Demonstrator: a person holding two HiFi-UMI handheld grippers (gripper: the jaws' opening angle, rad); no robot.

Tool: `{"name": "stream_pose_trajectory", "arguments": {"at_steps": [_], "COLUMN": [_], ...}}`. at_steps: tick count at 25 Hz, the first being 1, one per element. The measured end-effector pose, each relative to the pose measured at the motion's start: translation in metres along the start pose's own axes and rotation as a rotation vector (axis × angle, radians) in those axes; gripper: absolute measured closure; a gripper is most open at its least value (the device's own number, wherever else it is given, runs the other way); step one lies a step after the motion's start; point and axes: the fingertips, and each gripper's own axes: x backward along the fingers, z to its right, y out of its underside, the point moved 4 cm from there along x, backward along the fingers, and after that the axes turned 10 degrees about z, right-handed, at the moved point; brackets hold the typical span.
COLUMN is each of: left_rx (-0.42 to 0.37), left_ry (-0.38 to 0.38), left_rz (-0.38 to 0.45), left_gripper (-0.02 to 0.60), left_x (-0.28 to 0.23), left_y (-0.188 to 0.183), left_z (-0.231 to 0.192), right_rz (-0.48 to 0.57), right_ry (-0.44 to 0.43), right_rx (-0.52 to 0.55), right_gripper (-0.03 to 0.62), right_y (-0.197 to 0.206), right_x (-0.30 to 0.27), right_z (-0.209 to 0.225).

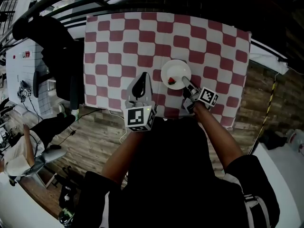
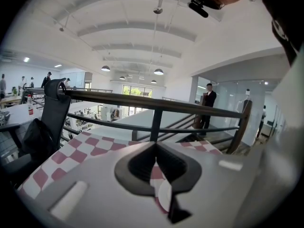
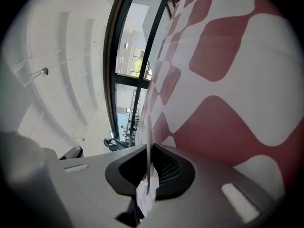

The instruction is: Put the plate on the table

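The head camera looks steeply down past the person's arms onto the checked tablecloth [image 1: 118,37]. The left gripper [image 1: 143,77] carries its camera low and upright, facing across that cloth to the railing [image 2: 156,106]. The right gripper [image 1: 185,83] camera is rolled sideways, close against the cloth, with what I take for the same railing at left. All three share the cloth.

top [image 1: 171,175]: dark, short-sleeved | sleeve [image 1: 248,194] at right edge of top: white stripes | left gripper [image 1: 144,75], right gripper [image 1: 183,80]: grey shells, black fingers [image 2: 137,167] | left cube [image 1: 139,118], right cube [image 1: 208,97], ahead of top: black-and-white square markers
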Motion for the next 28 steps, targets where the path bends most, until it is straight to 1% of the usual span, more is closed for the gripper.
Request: {"name": "stream_pose_trajectory", "arguments": {"at_steps": [4, 9, 11, 14, 18, 21, 23, 26, 28], "left_rx": [0.005, 0.027, 0.033, 0.054, 0.068, 0.065, 0.063, 0.061, 0.041], "left_ry": [0.002, 0.026, 0.031, 0.037, 0.038, 0.038, 0.034, 0.030, 0.042], "left_rz": [0.004, 0.016, 0.015, 0.020, 0.024, 0.031, 0.033, 0.033, 0.035], "left_gripper": [0.572, 0.572, 0.572, 0.572, 0.572, 0.572, 0.572, 0.572, 0.572], "left_x": [0.003, 0.008, 0.012, 0.017, 0.022, 0.026, 0.030, 0.036, 0.041], "left_y": [-0.002, -0.001, -0.001, -0.002, -0.002, -0.005, -0.004, -0.003, -0.004], "left_z": [0.000, -0.001, -0.001, -0.003, -0.004, -0.005, -0.006, -0.008, -0.007], "right_rz": [-0.002, 0.004, 0.008, 0.021, 0.018, 0.012, 0.010, 0.012, 0.018], "right_ry": [0.032, 0.075, 0.097, 0.120, 0.155, 0.186, 0.202, 0.219, 0.220], "right_rx": [-0.010, 0.008, -0.009, -0.078, -0.074, -0.076, -0.080, -0.059, -0.048], "right_gripper": [0.576, 0.572, 0.574, 0.572, 0.569, 0.540, 0.487, 0.460, 0.450], "right_y": [0.002, 0.002, 0.003, 0.006, 0.008, 0.010, 0.012, 0.014, 0.016], "right_x": [0.002, 0.003, 0.004, 0.005, 0.007, 0.009, 0.011, 0.014, 0.016], "right_z": [0.004, 0.009, 0.011, 0.010, 0.010, 0.013, 0.015, 0.013, 0.011]}}
